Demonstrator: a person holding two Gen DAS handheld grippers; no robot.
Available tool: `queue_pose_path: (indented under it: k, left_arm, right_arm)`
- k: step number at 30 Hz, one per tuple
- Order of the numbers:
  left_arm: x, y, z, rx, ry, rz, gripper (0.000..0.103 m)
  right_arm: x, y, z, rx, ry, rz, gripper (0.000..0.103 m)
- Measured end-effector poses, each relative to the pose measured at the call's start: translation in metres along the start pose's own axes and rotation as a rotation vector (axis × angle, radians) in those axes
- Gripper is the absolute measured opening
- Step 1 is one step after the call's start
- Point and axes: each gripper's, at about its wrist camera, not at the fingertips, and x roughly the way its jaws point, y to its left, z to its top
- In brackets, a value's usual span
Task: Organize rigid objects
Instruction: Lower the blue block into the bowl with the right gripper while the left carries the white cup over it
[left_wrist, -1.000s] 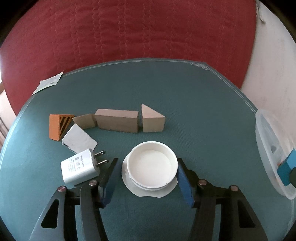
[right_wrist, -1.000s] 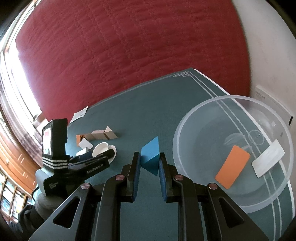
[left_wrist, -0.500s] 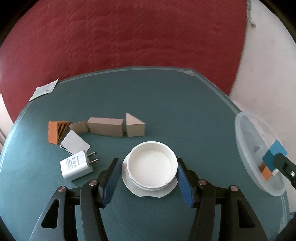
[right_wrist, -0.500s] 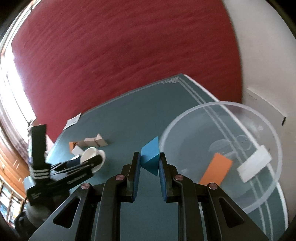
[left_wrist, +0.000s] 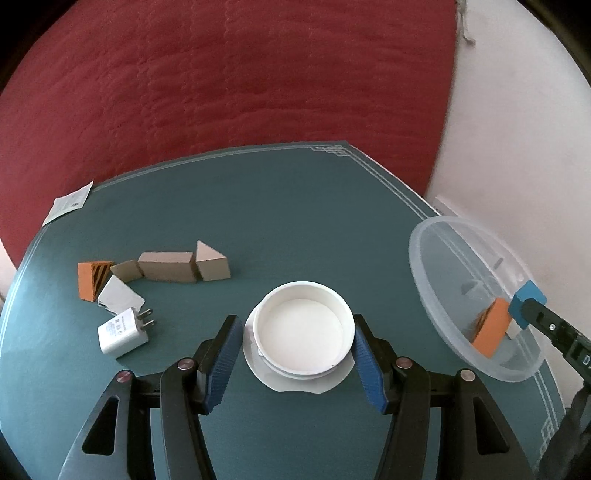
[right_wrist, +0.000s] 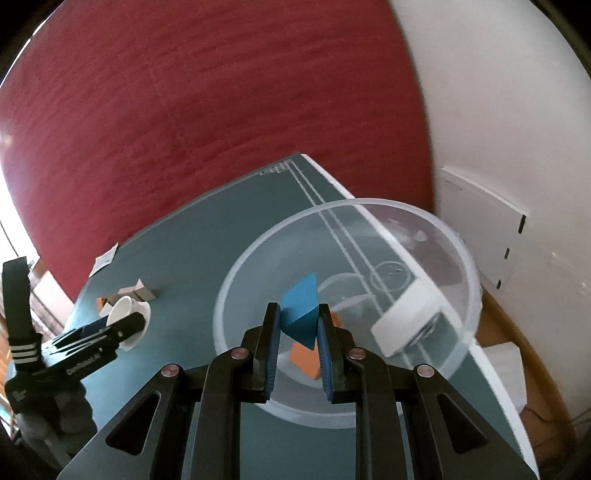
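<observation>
The blue wedge block (right_wrist: 301, 308) is pinched between the closed jaws of the right gripper (right_wrist: 298, 332), held above the inside of the clear bowl (right_wrist: 469, 258), presumably so it drops beside the orange block (right_wrist: 304, 363) and white piece (right_wrist: 408, 319) already there; the left gripper (left_wrist: 298, 345), well apart from the bowl, clasps a white tub (left_wrist: 303, 326) at mid-width; tan blocks (left_wrist: 168, 266) and a charger (left_wrist: 122, 332) lie farther from the bowl, unsorted.
</observation>
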Motion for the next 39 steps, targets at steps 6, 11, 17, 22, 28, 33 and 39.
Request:
queue_pose_path:
  k: [6, 11, 17, 22, 28, 33, 39]
  left_arm:
    - [-0.004, -0.009, 0.001, 0.024, -0.006, -0.011, 0.062]
    - [-0.006, -0.018, 0.002, 0.045, -0.008, -0.020, 0.062]
    - [-0.007, -0.031, 0.006, 0.070, -0.014, -0.029, 0.062]
    - [-0.008, -0.045, 0.009, 0.098, -0.024, -0.043, 0.062]
    - [-0.006, -0.065, 0.012, 0.138, -0.028, -0.069, 0.062]
    - [-0.003, -0.082, 0.015, 0.175, -0.033, -0.099, 0.062]
    - [0.002, -0.101, 0.017, 0.224, -0.044, -0.120, 0.062]
  right_arm:
    - [-0.003, -0.011, -0.001, 0.011, -0.001, -0.006, 0.020]
    - [-0.007, -0.017, -0.003, 0.018, -0.004, -0.008, 0.020]
    - [-0.012, -0.027, -0.005, 0.039, -0.017, -0.028, 0.021]
    - [-0.015, -0.037, -0.007, 0.059, -0.026, -0.058, 0.021]
    - [-0.021, -0.040, -0.009, 0.067, -0.060, -0.100, 0.031]
    - [-0.024, -0.040, -0.011, 0.068, -0.083, -0.121, 0.035]
    - [-0.024, -0.041, -0.012, 0.072, -0.090, -0.125, 0.035]
